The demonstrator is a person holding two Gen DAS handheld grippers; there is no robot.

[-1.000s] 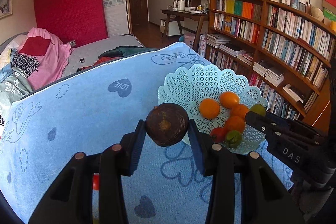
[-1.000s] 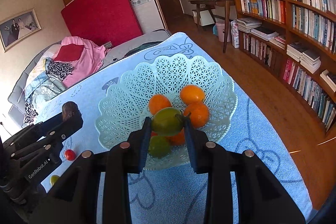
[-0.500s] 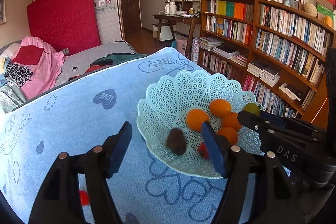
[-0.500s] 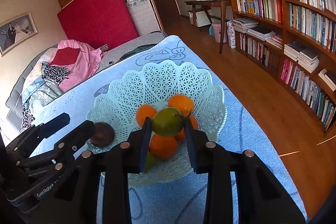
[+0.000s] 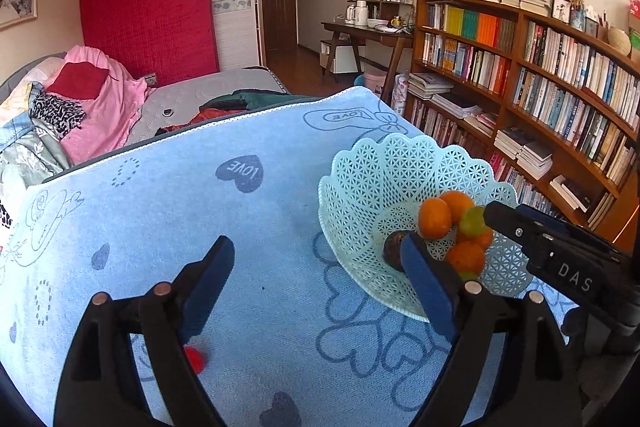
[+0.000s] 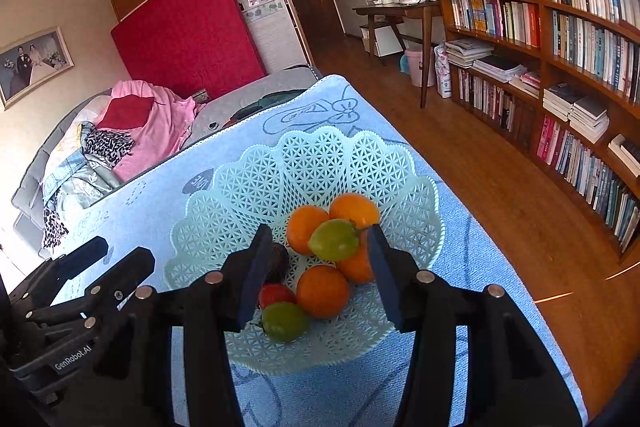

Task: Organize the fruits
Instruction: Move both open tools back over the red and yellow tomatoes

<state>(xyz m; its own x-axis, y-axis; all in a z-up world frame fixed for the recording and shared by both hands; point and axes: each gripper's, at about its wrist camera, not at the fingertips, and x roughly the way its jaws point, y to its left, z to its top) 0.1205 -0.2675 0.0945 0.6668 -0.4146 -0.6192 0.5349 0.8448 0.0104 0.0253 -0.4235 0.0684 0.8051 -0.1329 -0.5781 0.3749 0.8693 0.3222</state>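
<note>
This is a lived-in bedroom in a home that doubles as a study. A bed heaped with pink bedding stands against a red padded headboard, with a framed portrait on the wall beside it. Wooden bookshelves crammed with books line one wall above a wood floor. A small desk with bottles and a kettle stands near a dark door.
</note>
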